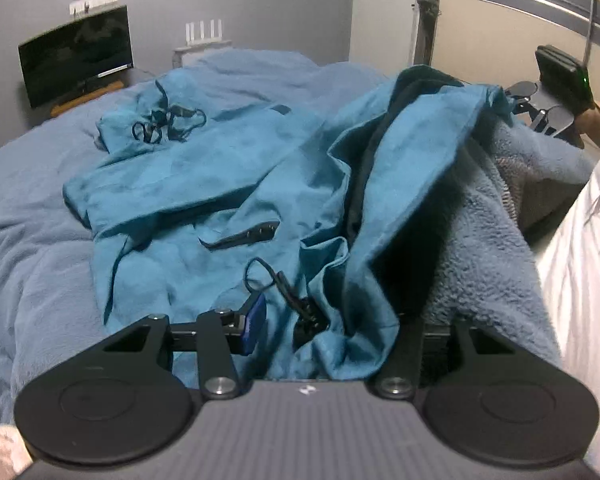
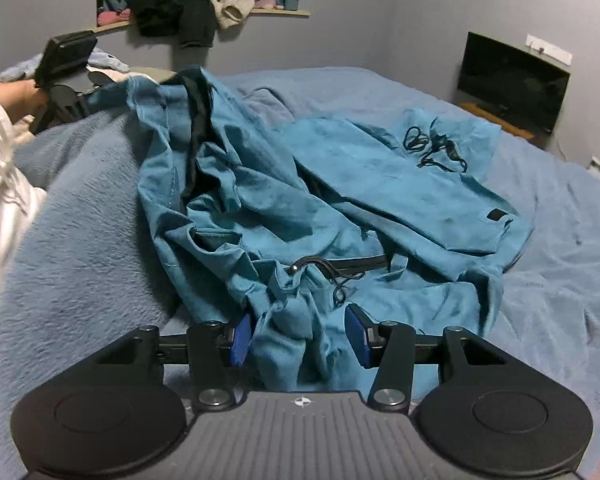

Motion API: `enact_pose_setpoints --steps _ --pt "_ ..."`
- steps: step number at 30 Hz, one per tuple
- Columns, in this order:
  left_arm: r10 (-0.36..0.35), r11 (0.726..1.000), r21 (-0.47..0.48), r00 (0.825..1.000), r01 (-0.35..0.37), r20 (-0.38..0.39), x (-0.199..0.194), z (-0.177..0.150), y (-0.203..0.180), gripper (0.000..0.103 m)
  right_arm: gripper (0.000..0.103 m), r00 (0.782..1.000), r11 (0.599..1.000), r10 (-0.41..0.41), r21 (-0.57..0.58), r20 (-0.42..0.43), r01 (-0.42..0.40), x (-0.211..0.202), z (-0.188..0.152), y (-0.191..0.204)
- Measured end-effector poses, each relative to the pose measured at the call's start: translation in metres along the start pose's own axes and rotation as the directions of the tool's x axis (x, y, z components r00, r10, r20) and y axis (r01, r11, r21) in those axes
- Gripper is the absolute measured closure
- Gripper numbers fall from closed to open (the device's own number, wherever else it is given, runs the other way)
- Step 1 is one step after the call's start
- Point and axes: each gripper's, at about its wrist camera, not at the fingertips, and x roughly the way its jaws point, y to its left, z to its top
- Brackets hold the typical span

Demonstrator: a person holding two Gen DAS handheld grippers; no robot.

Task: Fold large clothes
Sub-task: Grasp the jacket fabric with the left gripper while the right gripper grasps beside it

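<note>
Teal jacket (image 2: 340,208): lay rumpled, unfolded, at twelve o'clock; my right claw (image 2: 300,336) straddled its hem, left claw's (image 1: 324,328) grip unclear.

1 teal garment (image 2: 340,208), crumpled. 1 blue blanket (image 2: 540,280) covering the bed. 2 grippers: left gripper (image 1: 324,328), right gripper (image 2: 300,336). 1 dark monitor (image 1: 76,56). 1 white router (image 1: 206,34) with 4 antennas. 1 wall shelf (image 2: 284,13) bearing heaped clothes.
</note>
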Motion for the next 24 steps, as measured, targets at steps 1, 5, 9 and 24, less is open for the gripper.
enact_pose_setpoints --steps 1,5,9,24 --pt "0.015 1.000 -0.013 1.000 -0.014 0.010 0.001 0.002 0.002 0.075 0.057 1.000 1.000 -0.003 0.014 0.012 0.003 0.002 0.000 0.000" --pt "0.074 0.995 -0.075 0.995 -0.069 0.073 -0.005 0.019 0.026 0.081 0.073 0.993 0.988 -0.043 0.149 0.109 0.027 -0.001 0.007 -0.020" --pt "0.144 0.990 -0.024 0.984 -0.142 0.109 0.000 0.053 0.045 0.081 0.075 0.968 0.964 -0.134 0.255 0.210 0.078 -0.006 0.025 -0.048" --pt "0.338 0.925 0.145 0.935 -0.351 0.106 0.133 0.206 0.189 0.083 0.078 0.887 0.859 -0.393 0.440 0.242 0.261 0.093 0.133 -0.206"
